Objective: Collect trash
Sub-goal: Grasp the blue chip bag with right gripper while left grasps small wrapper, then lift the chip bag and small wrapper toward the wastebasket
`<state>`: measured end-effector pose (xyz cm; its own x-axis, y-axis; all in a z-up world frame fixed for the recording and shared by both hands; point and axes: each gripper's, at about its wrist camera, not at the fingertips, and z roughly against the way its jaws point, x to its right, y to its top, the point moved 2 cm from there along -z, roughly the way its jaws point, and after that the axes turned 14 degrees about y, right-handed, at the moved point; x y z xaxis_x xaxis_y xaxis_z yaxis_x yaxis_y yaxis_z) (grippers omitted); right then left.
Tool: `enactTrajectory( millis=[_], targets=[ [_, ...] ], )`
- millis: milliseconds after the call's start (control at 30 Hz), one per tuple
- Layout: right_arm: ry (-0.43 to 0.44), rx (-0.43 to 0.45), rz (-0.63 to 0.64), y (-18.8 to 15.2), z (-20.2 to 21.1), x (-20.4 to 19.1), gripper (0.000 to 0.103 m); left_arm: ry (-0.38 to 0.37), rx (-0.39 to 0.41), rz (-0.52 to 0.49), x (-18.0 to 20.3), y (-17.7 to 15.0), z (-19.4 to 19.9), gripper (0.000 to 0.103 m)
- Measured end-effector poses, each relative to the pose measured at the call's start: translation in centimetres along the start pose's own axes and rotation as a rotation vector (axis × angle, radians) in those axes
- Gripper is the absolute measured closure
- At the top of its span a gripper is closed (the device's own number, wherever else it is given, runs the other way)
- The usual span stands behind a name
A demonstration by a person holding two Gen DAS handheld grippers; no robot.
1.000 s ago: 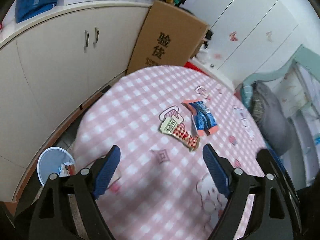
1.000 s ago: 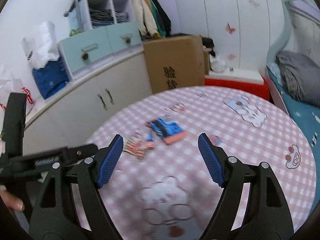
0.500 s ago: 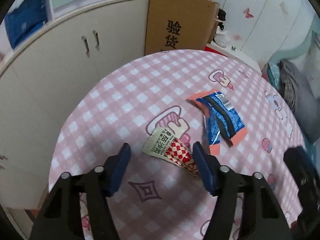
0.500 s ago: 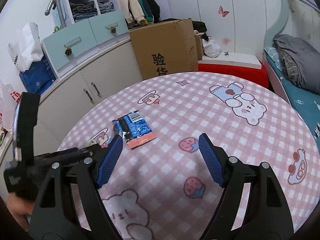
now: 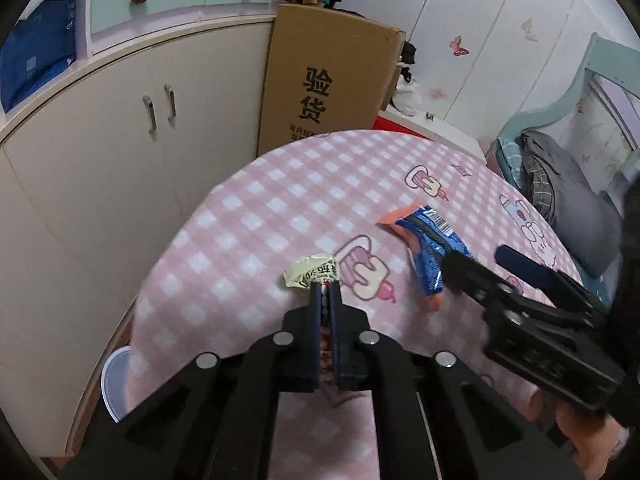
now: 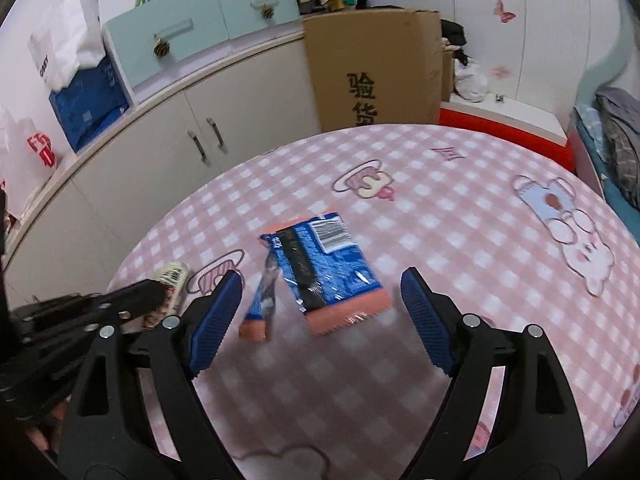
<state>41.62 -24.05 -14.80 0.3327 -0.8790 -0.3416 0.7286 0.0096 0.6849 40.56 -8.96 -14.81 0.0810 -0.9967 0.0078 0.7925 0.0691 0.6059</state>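
My left gripper is shut on a red-checked and cream sauce packet that lies on the pink checked table; its cream end sticks out past the fingertips. The packet also shows in the right wrist view, under the left gripper. A blue and orange snack wrapper lies flat on the table, with a torn strip beside it. My right gripper is open, its fingers either side of the wrapper's near end. In the left wrist view the wrapper lies under the right gripper.
A white bin stands on the floor left of the table. Cream cabinets and a cardboard box stand behind the table. A bed with grey bedding is at the right. The table edge curves close at left.
My left gripper moved forward and closed on the sauce packet. My right gripper moved down and forward until its open fingers straddle the blue wrapper.
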Motion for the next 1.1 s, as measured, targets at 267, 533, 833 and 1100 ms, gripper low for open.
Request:
enactTrajectory(
  millis=[267, 533, 833, 1100],
  targets=[
    [-0.093, -0.074, 0.017, 0.3, -2.2, -0.3, 0.050, -0.082, -0.013, 0.038, -3.3, -0.7, -0.3, 0.100],
    [-0.102, -0.067, 0.048, -0.6, -2.2, -2.4, 0.079, -0.119, 0.017, 0.073, -6.6, -1.0, 1.1, 0.100],
    [0.050, -0.048, 0.141, -1.9, -2.6, -12.5, 0.085, -0.102, 0.038, 0.153, -12.9, -2.3, 2.9, 0.100],
    [0.201, -0.084, 0.182, -3.9, -5.6, -22.4, 0.085, 0.000, 0.054, 0.241, -21.8, -5.9, 4.8, 0.100]
  ],
)
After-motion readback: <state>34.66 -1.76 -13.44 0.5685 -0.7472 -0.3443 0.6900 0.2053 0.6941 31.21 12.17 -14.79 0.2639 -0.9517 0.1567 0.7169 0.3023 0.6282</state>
